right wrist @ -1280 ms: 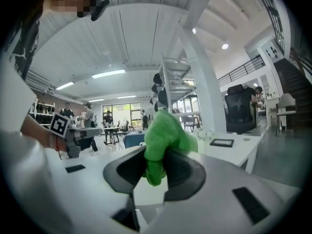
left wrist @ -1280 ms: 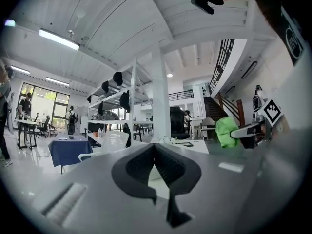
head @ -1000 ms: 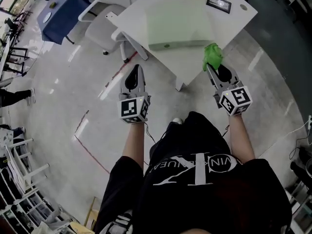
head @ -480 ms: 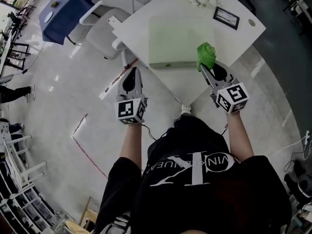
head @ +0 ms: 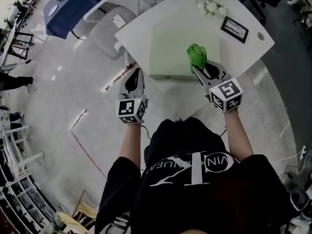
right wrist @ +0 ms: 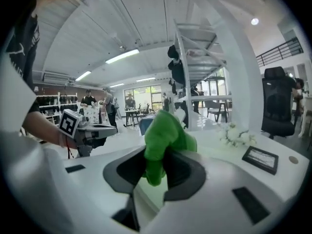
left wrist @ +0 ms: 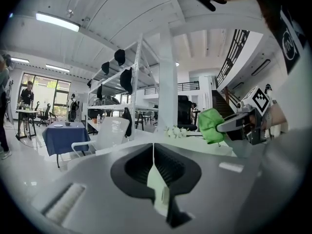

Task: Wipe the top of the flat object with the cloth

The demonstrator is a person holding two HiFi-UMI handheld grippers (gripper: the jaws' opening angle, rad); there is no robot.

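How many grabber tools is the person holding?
2. The left gripper, shut and empty, is by the edge of the white table. The right gripper pinches the green cloth over the pale green flat box. None look hidden.

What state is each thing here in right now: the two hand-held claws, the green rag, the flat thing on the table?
Bright green cloth: bunched, clamped in the right gripper, over the pale green flat box; contact unclear.
Right gripper: shut on the cloth.
Left gripper: shut, empty, beside the table.
Pale green flat box: lying flat on the white table.
Black picture frame: lying on the table.
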